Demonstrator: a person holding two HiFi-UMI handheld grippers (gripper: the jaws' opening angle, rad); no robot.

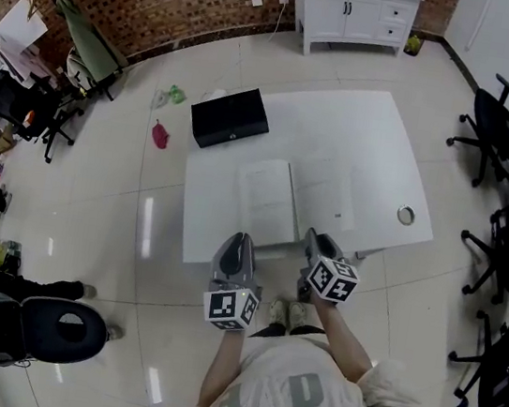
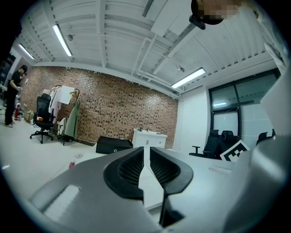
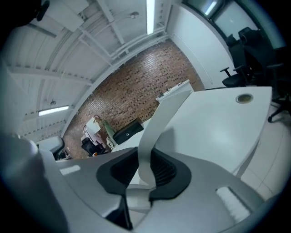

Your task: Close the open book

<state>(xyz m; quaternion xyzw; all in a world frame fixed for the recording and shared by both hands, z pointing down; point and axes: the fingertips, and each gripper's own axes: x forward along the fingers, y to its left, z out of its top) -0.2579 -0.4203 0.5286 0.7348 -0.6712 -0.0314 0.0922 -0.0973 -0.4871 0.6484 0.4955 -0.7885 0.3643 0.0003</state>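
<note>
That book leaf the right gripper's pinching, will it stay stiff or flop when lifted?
Probably floppy: the leaf curves as it rises from the right gripper. Likely light: the book looks thin, flat on the table.

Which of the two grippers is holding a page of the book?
The right gripper, shut on the open white book's right-hand page; the left gripper holds nothing.

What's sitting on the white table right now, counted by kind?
open book: 1
black case: 1
small round ring or grommet: 1
Total: 3
</note>
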